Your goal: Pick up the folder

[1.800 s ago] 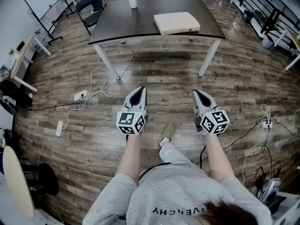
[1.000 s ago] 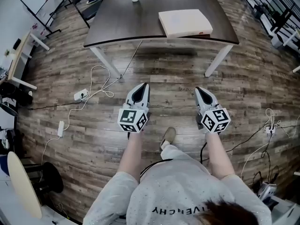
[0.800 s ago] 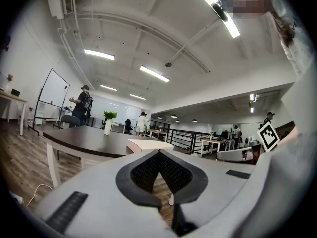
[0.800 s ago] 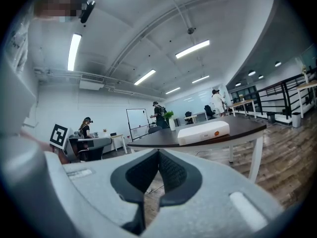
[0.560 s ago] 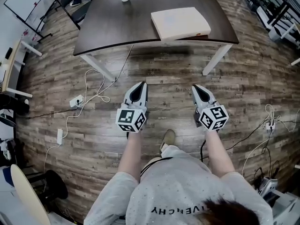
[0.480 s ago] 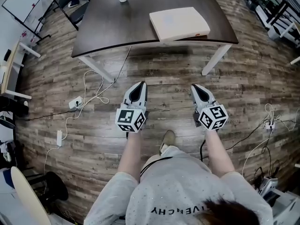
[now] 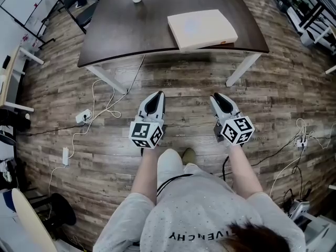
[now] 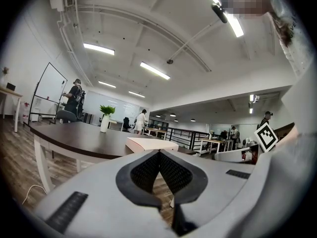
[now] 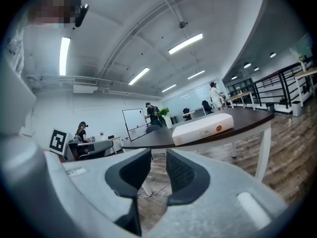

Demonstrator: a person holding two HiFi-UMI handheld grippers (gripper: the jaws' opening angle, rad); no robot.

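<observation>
Forearms outstretched side by side. Left gripper (image 7: 156,95) level, jaws together, empty. Right gripper (image 7: 216,97) dipped slightly, jaws just opening narrowly, nothing between. Folder (image 7: 201,28) on table (image 7: 131,30), well apart.

Cream folder (image 7: 202,28), thick, lying flat on dark table (image 7: 131,30) (by its front edge), orange dot on side

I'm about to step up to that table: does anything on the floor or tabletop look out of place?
Loose white cables trail over the floor near the left leg of the table, ending at a power strip: a possible trip hazard. The folder lies slightly askew at the table's near edge. Nothing looks spilled or damaged.
</observation>
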